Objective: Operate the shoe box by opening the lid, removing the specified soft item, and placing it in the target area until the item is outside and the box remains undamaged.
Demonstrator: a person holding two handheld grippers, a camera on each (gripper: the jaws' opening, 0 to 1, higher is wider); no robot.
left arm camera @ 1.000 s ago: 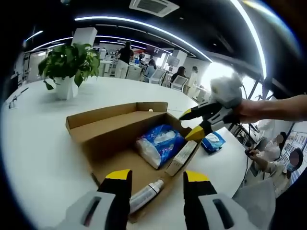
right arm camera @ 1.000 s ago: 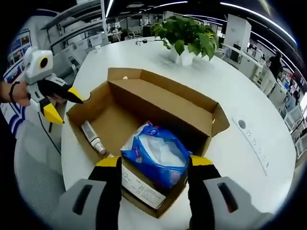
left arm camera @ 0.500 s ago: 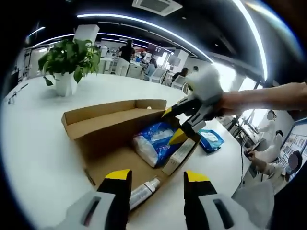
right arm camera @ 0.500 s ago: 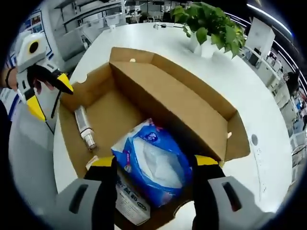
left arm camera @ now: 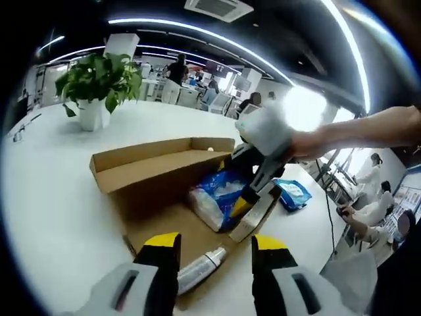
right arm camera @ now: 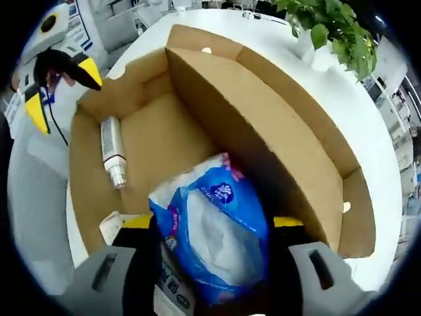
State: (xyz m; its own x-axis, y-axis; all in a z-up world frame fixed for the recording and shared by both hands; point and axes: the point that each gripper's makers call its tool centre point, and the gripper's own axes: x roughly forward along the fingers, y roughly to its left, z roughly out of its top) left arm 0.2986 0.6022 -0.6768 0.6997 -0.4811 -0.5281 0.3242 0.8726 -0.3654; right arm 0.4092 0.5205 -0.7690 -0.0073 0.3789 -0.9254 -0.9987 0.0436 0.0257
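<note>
Blue soft pack between right gripper jaws.

We see a plain brown cardboard box on a white bench. Inside lie a blue-and-white printed soft pack and a silver tube. Our hand-held grippers have yellow-tipped black jaws. The plant is green.

Bright overhead strip lights; window glare blows out; strong fisheye bending at edges.
</note>
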